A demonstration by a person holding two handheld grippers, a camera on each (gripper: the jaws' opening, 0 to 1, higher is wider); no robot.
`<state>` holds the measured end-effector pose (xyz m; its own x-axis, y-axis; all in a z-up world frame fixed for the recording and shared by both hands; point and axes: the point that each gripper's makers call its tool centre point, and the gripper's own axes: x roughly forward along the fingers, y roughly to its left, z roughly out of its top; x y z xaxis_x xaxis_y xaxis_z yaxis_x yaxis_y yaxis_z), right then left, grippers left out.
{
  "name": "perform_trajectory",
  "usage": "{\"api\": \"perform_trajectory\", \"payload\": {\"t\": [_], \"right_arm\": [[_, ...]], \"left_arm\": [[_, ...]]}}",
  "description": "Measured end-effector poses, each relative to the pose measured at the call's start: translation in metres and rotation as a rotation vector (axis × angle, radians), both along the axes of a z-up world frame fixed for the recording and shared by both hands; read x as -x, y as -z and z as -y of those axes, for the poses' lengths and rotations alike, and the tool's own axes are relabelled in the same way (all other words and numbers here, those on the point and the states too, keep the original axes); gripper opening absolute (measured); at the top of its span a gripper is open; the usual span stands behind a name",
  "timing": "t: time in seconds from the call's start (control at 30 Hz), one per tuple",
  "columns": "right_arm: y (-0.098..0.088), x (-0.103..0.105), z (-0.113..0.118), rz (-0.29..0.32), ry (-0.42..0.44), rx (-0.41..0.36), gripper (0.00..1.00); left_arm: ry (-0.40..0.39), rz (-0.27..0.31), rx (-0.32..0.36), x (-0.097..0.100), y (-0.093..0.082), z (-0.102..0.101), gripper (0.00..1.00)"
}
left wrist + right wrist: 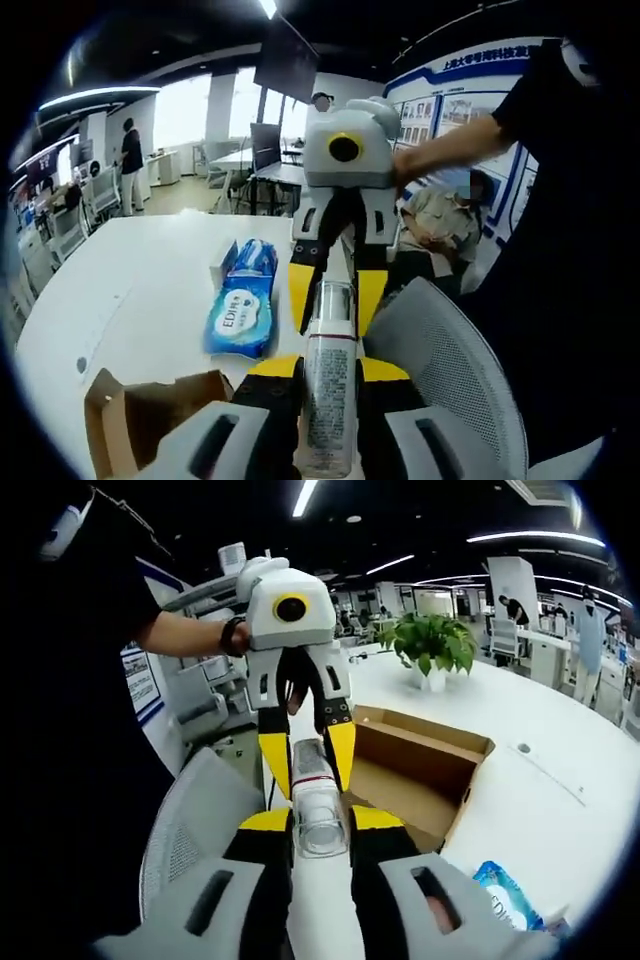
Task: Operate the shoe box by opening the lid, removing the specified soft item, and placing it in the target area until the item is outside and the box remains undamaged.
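While both grippers face each other, left gripper (328,375) and right gripper (320,825) each clamp one end of a white bottle (328,390), its long axis spanning between them; beyond, the open shoe box (420,765) rests on the desk (560,780).

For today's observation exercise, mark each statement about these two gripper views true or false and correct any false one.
1. Both grippers grip the same bottle. True.
2. The cardboard box is closed. False: it stands open.
3. A blue packet lies on the white table. True.
4. The potted plant sits inside the box. False: it stands on the table beyond it.
5. The left gripper is open and holds nothing. False: its jaws clamp the bottle, as do the right gripper's.
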<state>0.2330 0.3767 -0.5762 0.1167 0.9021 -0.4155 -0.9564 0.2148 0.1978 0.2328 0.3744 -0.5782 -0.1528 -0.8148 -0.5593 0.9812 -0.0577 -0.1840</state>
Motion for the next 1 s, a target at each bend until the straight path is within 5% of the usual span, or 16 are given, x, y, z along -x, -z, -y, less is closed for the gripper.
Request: {"api": "perform_trajectory", "payload": {"t": [0.1, 0.77, 1.0], "right_arm": [[0.003, 0.003, 0.001, -0.009, -0.006, 0.017, 0.17], [0.012, 0.007, 0.021, -0.088, 0.056, 0.013, 0.17], [0.021, 0.006, 0.044, -0.107, 0.099, 0.037, 0.17]], "left_arm": [[-0.009, -0.042, -0.012, 0.002, 0.003, 0.001, 0.21], [-0.046, -0.032, -0.001, 0.005, 0.008, -0.001, 0.22], [-0.169, -0.047, 0.022, -0.003, 0.011, -0.015, 0.26]]}}
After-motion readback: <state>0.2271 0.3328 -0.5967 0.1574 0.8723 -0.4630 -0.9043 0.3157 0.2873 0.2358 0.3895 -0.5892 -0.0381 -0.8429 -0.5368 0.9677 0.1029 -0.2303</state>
